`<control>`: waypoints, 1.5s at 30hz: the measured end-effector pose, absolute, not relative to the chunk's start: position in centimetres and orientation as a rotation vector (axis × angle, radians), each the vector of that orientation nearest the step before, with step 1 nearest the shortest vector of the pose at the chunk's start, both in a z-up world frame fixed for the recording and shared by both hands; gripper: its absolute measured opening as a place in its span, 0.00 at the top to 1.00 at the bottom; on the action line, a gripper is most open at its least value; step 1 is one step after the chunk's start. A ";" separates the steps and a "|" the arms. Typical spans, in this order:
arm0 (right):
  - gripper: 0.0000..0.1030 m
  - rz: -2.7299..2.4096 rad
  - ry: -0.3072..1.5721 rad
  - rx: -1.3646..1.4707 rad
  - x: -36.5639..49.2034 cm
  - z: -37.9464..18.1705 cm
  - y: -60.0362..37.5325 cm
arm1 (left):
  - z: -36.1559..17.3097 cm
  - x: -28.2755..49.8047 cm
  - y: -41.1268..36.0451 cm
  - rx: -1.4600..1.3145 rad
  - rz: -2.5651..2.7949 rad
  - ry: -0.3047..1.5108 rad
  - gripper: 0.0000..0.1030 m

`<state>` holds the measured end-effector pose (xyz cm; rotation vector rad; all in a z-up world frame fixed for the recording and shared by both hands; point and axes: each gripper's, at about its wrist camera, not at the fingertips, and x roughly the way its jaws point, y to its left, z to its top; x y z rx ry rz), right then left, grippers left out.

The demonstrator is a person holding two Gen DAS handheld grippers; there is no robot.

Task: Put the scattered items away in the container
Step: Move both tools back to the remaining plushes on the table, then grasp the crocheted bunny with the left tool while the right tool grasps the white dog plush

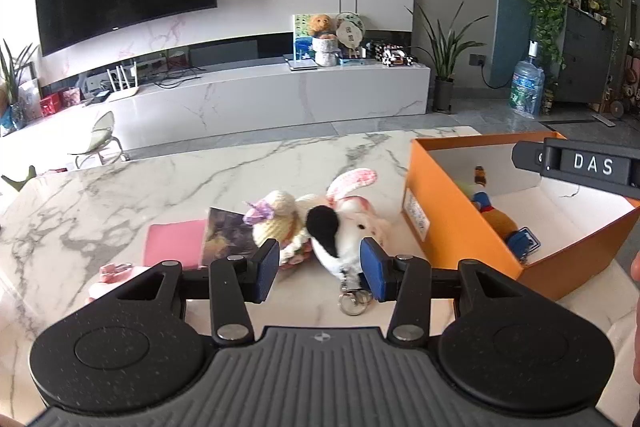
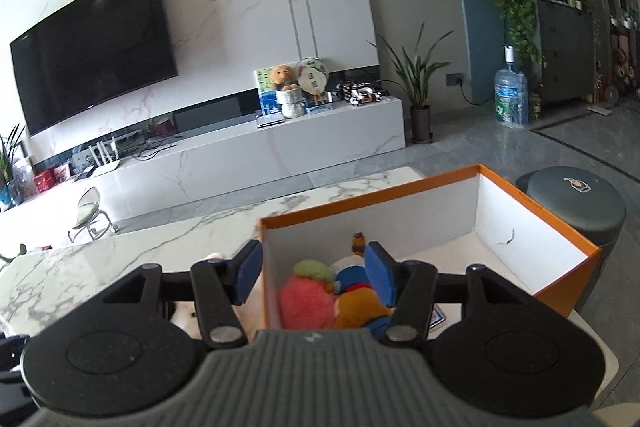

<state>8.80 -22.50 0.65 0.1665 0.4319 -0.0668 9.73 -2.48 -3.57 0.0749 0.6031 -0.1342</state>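
Orange box (image 1: pixel 452 223), open top, white inside, sits on marble table's right part; inside it a pink-and-green plush (image 2: pixel 306 297) and an orange-blue plush (image 2: pixel 362 303) lie against the near-left wall. Left of the box on the table: black-and-white plush with keyring (image 1: pixel 332 239), pink-eared bunny plush (image 1: pixel 356 203), crocheted cream doll (image 1: pixel 280 223), touching in a cluster. Farther left a pink flat pad (image 1: pixel 174 243), dark card (image 1: pixel 226 239) leaning over it.

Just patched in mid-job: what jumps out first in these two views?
The orange box at the marble table's right end, holding a pink plush and other toys. Left of it, a heap of plush keychains lies before the left tongs, open and empty.
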 end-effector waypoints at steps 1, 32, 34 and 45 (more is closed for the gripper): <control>0.39 -0.044 0.435 0.144 8.5 0.7 -21.4 | -3.6 9.5 -1.7 0.071 -0.120 0.603 0.49; 0.35 0.107 0.683 -0.156 16.7 -7.9 -11.4 | -8.3 19.2 3.1 -0.004 -0.230 0.736 0.37; 0.34 0.108 0.689 -0.167 17.7 -8.4 -11.4 | -8.8 20.5 3.0 -0.023 -0.238 0.747 0.33; 0.21 0.126 0.728 -0.158 21.6 -10.1 -11.2 | -10.8 25.7 1.7 -0.014 -0.245 0.778 0.31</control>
